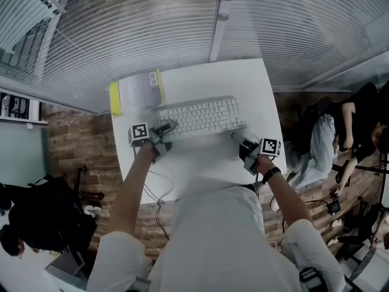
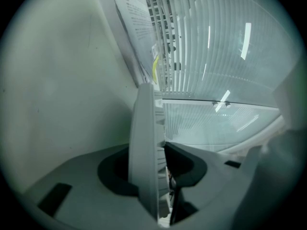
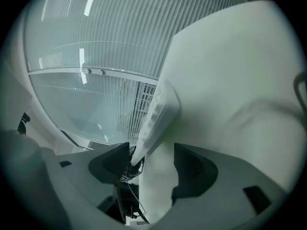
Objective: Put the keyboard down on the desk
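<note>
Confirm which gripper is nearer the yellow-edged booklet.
Left. The left gripper clamps the keyboard at its left end, next to the booklet; the right gripper, open, is at its right end, farther across the desk.

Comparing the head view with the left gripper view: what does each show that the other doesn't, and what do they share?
Only the head view shows the right gripper at the right end of the keyboard, a thin cable by the front edge of the desk, and a seated person off to the right. Only the left gripper view shows the pads pressed on both faces of the keyboard's left edge. Both show the left gripper, the keyboard, the white desk, the yellow-edged booklet and the window blinds.
</note>
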`<control>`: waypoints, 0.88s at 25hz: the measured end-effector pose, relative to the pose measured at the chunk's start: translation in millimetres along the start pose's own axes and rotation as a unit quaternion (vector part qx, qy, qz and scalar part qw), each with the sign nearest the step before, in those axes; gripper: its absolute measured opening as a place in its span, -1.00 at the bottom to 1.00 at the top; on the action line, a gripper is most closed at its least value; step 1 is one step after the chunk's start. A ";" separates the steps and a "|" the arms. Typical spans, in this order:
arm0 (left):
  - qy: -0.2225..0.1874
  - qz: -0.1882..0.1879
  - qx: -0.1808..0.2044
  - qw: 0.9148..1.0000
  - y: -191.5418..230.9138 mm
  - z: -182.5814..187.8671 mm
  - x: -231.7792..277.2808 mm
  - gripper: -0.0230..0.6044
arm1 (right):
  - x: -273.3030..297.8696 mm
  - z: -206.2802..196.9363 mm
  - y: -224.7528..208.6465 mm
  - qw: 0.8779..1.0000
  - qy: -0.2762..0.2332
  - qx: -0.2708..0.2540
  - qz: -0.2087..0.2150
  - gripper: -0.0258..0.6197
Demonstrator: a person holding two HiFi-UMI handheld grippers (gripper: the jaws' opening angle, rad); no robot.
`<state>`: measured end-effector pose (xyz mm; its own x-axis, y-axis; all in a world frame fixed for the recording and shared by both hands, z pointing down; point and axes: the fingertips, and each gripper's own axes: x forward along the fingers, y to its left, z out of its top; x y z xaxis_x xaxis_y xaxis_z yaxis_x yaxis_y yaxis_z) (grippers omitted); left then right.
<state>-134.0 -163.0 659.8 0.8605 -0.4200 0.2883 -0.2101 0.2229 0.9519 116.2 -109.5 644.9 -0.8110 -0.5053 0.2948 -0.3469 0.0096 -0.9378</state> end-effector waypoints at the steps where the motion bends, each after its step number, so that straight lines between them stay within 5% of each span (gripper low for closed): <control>1: -0.001 0.000 -0.001 1.000 0.2 -0.1 -0.2 -0.41 | 6.5 -7.2 3.7 1.000 -0.005 0.010 0.002 -0.01; 12: -0.007 0.002 0.007 1.000 -0.6 -0.3 2.5 -0.41 | 82.3 -53.7 30.0 0.995 -0.066 0.057 0.038 -0.12; 22: -0.007 -0.001 0.015 1.000 -0.3 1.1 2.2 -0.41 | 98.3 -42.9 30.5 0.981 -0.146 0.112 0.059 -0.27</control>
<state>-132.5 -165.0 660.3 0.8545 -0.4326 0.2877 -0.2226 0.1954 0.9551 5.7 -121.9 653.2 -0.6588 -0.7377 0.1475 -0.1201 -0.0904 -0.9886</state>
